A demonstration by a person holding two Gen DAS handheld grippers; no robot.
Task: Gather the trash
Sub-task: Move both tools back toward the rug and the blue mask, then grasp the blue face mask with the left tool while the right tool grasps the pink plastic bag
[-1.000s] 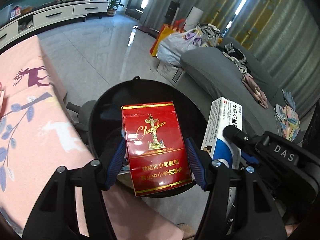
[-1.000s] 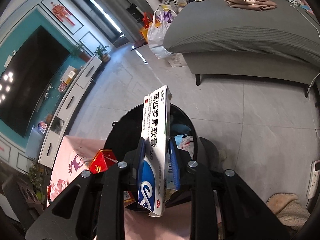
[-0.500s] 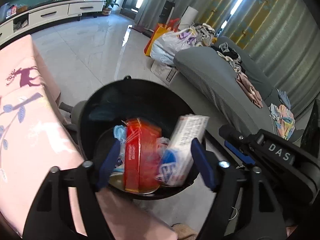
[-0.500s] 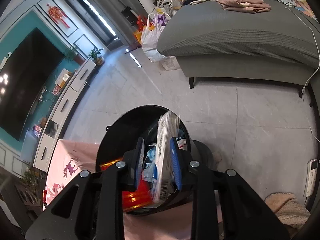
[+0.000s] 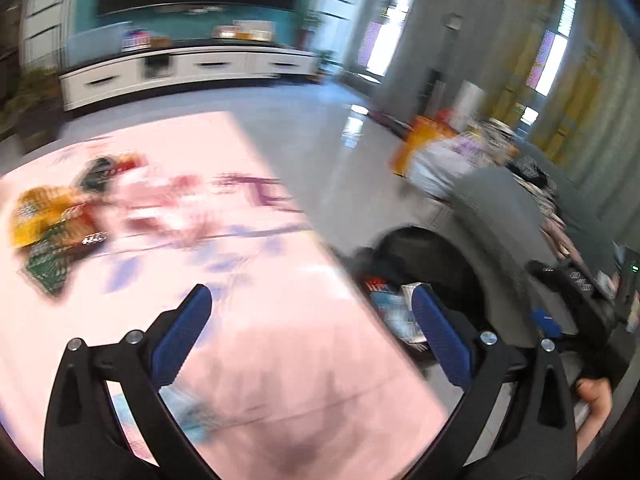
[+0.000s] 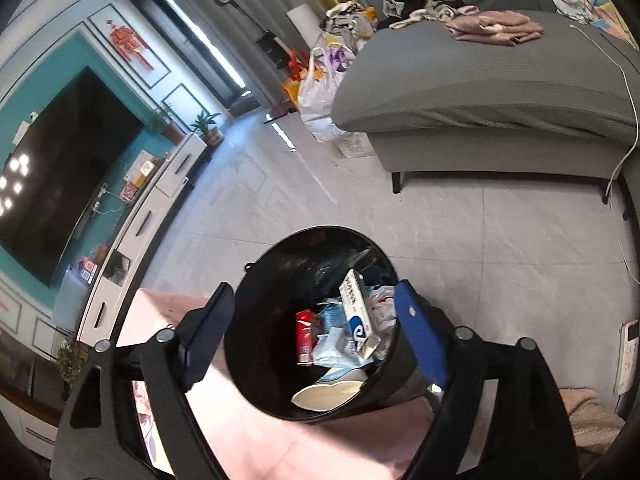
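Note:
A black round bin (image 6: 256, 320) stands on the floor against the pink table's edge. In it lie a red cigarette pack (image 6: 305, 334), a white and blue ointment box (image 6: 355, 308) and crumpled wrappers. My right gripper (image 6: 316, 320) hovers over the bin, its jaws opening with nothing between them. My left gripper (image 5: 310, 320) hangs over the pink tablecloth (image 5: 280, 360), its jaws also opening wide and empty. In the blurred left wrist view the bin (image 5: 448, 252) sits to the right, and yellow, green and red snack wrappers (image 5: 52, 216) lie at the table's far left.
A grey sofa (image 6: 500, 96) with clothes piled on it stands beyond the bin, plastic bags (image 6: 320, 92) beside its end. A white TV cabinet (image 6: 160, 200) and a dark screen line the far wall. A hand (image 5: 596, 400) shows at the right edge.
Both grippers opened and dropped the red cigarette pack and the ointment box into the bin. The left gripper then swung left, off the bin and over the table.

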